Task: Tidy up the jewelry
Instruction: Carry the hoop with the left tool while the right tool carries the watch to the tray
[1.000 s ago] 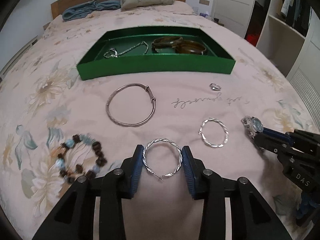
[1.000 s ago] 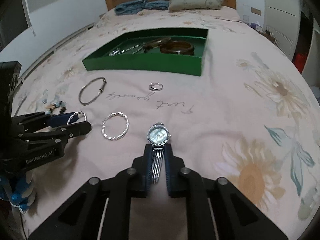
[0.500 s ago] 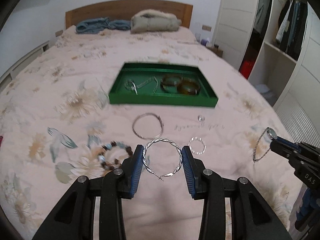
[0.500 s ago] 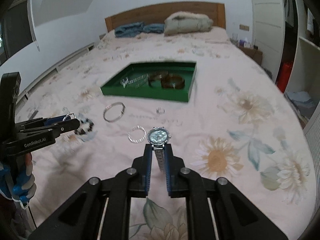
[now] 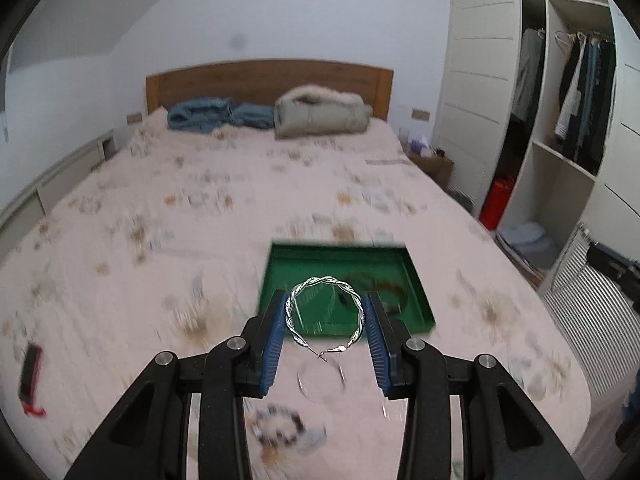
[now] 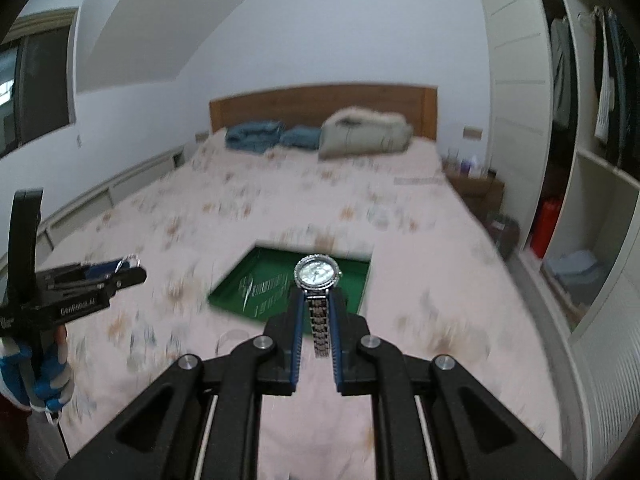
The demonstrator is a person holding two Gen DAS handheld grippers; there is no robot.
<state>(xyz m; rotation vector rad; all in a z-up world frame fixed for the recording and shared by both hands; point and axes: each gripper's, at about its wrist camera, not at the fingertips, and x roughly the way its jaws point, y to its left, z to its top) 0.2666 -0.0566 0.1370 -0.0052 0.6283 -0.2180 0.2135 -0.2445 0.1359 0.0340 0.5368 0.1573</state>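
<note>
My left claw (image 5: 325, 317) pinches a twisted silver hoop (image 5: 325, 312) between its blue pads (image 5: 275, 334), the hoop upright with its open clasp end hanging at the bottom. My right claw (image 6: 317, 313) is nearly pressed together on the metal band of a silver wristwatch (image 6: 318, 276), the pale round dial standing above the fingertips and the lower part of the band hidden between the pads. Both claws hang well above the bed (image 5: 200, 216), whose flowered cover is smeared by blur. The green tray (image 5: 416, 288) lies on the cover toward the foot of the bed, and my own hoop and pads cover much of its inside; I can make out a brown bangle (image 5: 384, 288) near its right wall, and only pale streaks elsewhere in it. Nearer the foot edge, a thin silver ring shape (image 5: 320, 376) and a beaded bracelet (image 5: 280, 426) lie on the cover, both too blurred to read in detail. A dark and red object (image 5: 31, 376) lies by the left edge; I cannot tell what it is. In the right wrist view my gloved left hand (image 6: 38, 376) is cut off at the frame edge. Folded blue clothes (image 5: 216, 115) and a beige jacket (image 5: 322, 114) sit by the headboard.
</note>
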